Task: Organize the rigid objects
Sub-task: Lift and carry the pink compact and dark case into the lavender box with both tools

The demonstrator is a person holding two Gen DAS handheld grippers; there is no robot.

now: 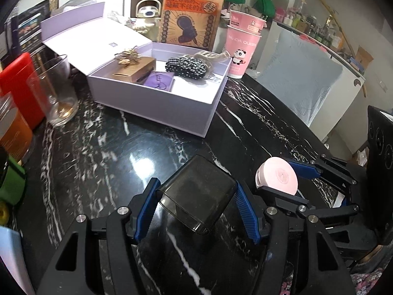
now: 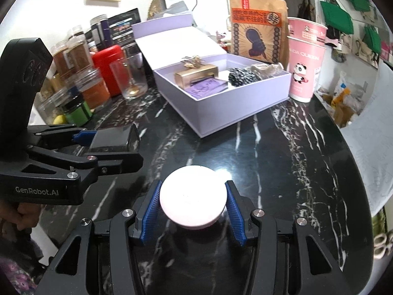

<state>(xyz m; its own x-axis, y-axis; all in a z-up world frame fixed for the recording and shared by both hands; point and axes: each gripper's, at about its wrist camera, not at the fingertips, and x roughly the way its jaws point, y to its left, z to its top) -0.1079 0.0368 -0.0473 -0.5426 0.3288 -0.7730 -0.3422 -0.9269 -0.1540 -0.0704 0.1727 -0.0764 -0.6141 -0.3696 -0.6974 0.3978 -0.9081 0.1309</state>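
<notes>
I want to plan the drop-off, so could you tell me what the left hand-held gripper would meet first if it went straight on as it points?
Probably the lavender gift box's near wall, across bare marble tabletop; depth is unclear.

Your left gripper (image 1: 196,207) points forward and down, its blue ribbed pads (image 1: 145,217) pressed against the two sides of a dark smoky case (image 1: 196,196), which sits lifted between them. Your right gripper (image 2: 192,205) lies just to the right of it, at a like downward tilt, its pads (image 2: 149,212) closed on the rim of a round pink compact (image 2: 192,196). In the right wrist view your fingers (image 2: 23,215) wrap the left gripper's handle from below.
</notes>
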